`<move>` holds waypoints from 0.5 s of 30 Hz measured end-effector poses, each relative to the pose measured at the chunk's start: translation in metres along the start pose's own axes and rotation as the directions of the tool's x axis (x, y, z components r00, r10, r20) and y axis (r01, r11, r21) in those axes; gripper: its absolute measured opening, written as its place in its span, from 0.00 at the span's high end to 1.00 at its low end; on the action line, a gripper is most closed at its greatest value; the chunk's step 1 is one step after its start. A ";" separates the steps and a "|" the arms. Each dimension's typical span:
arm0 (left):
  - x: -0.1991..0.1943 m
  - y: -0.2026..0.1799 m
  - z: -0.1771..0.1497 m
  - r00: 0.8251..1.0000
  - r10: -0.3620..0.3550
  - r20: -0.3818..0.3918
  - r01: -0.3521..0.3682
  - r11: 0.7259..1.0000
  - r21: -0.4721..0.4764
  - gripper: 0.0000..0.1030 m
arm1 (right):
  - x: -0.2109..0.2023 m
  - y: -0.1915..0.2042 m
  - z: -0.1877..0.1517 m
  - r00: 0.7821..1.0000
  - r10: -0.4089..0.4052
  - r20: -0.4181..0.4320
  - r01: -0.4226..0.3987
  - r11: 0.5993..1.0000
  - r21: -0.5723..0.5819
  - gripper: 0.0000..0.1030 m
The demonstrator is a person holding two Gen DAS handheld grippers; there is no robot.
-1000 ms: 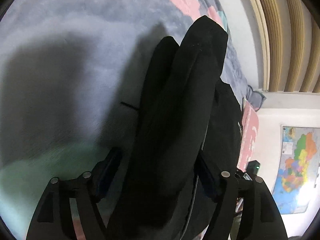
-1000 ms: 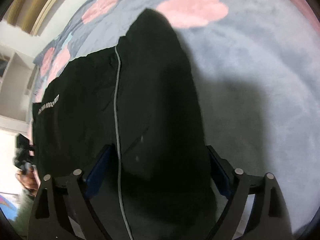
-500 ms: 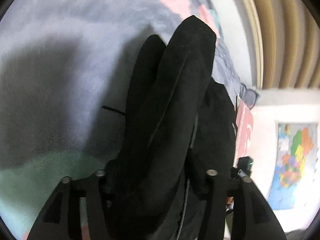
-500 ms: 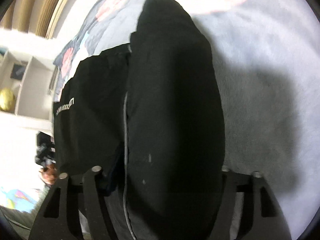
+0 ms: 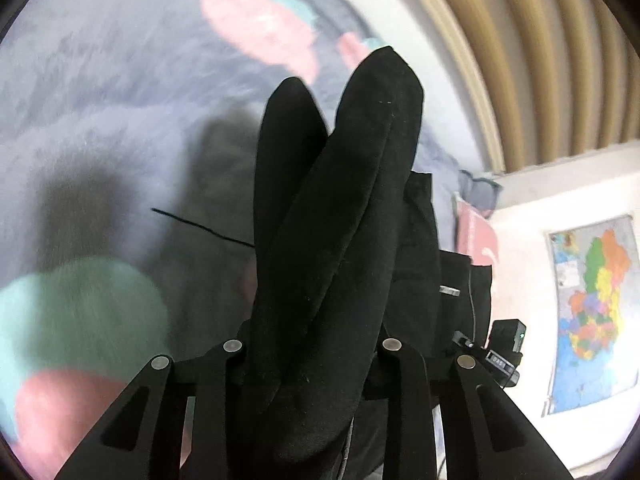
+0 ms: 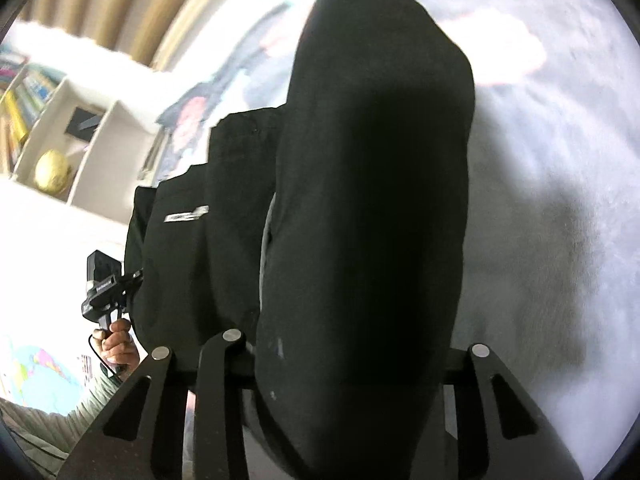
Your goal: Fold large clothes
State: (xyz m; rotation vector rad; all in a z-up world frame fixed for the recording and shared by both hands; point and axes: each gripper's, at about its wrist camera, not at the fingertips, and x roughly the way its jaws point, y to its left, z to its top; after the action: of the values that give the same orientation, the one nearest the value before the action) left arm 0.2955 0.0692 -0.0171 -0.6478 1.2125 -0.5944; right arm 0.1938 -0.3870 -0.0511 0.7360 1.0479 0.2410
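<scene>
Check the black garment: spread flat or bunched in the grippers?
Bunched. Black garment stands in thick folds, pinched by left gripper and right gripper.

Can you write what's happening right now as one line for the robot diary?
left gripper: shut on black garment | right gripper: shut on black garment | garment lifted over grey blanket

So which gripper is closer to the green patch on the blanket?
Left. The green patch lies just left of the left gripper; the right gripper is off on the far side, past the black garment.
</scene>
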 end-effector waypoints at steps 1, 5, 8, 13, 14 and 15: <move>-0.009 -0.010 -0.006 1.000 -0.005 0.008 0.004 1.000 0.018 0.70 | -0.008 0.011 -0.004 1.000 -0.003 0.004 0.003 1.000 -0.026 0.60; -0.044 -0.036 -0.026 0.999 -0.020 0.034 0.018 0.997 0.074 0.70 | -0.043 0.045 -0.024 1.000 -0.009 0.017 0.011 0.996 -0.091 0.60; -0.078 -0.049 -0.049 0.998 -0.038 0.045 0.033 0.993 0.112 0.70 | -0.070 0.067 -0.037 0.999 -0.008 0.038 0.013 0.992 -0.122 0.60; -0.107 -0.049 -0.088 0.998 -0.045 0.036 0.040 0.991 0.131 0.70 | -0.106 0.080 -0.054 0.999 -0.015 0.052 0.021 0.993 -0.116 0.60; -0.107 -0.049 -0.093 0.999 -0.043 0.031 0.039 0.990 0.132 0.70 | -0.110 0.081 -0.058 0.998 -0.023 0.050 0.028 0.993 -0.113 0.60; -0.104 -0.049 -0.099 0.999 -0.037 0.025 0.034 0.990 0.134 0.70 | -0.108 0.082 -0.057 0.999 -0.026 0.047 0.031 0.994 -0.107 0.60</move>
State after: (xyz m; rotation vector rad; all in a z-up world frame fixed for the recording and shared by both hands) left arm 0.1705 0.0974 0.0643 -0.5641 1.1269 -0.6881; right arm 0.1042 -0.3573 0.0619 0.6266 0.9938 0.2530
